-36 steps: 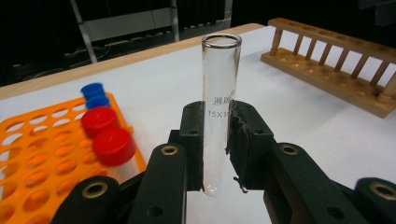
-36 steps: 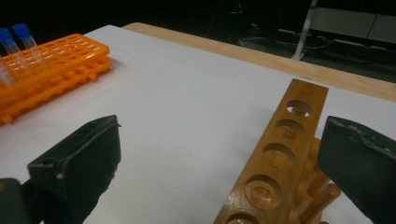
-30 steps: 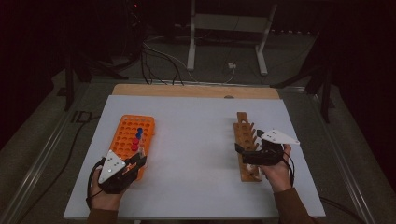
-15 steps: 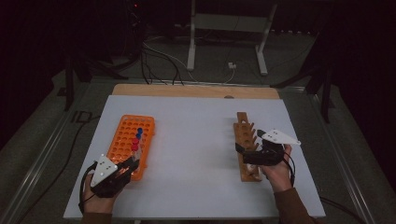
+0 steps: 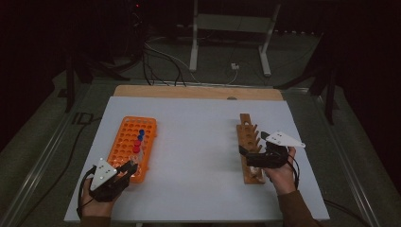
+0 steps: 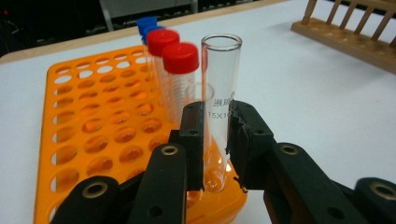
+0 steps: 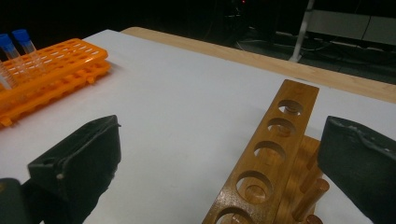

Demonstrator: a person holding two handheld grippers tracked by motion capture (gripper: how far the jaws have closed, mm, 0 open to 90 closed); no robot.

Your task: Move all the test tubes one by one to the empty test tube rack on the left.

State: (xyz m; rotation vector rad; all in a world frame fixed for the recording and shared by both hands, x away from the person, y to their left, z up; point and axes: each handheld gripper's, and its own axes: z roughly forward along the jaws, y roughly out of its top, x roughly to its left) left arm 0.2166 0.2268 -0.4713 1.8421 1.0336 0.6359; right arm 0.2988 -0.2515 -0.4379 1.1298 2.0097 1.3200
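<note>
My left gripper is shut on a clear glass test tube, which stands upright between the pads. The tube's round bottom hangs over the near right corner of the orange rack. Two red-capped tubes and blue-capped ones stand in the rack behind it. In the high view the left gripper sits at the near end of the orange rack. My right gripper is open beside the wooden rack, its jaws wide either side of the row of holes.
The white table top lies between the two racks. A wooden strip runs along the table's far edge. Beyond it are cables and a metal stand on the floor.
My left gripper has drawn back a little toward the table's near left with the glass tube in it. The right gripper has stayed where it was.
</note>
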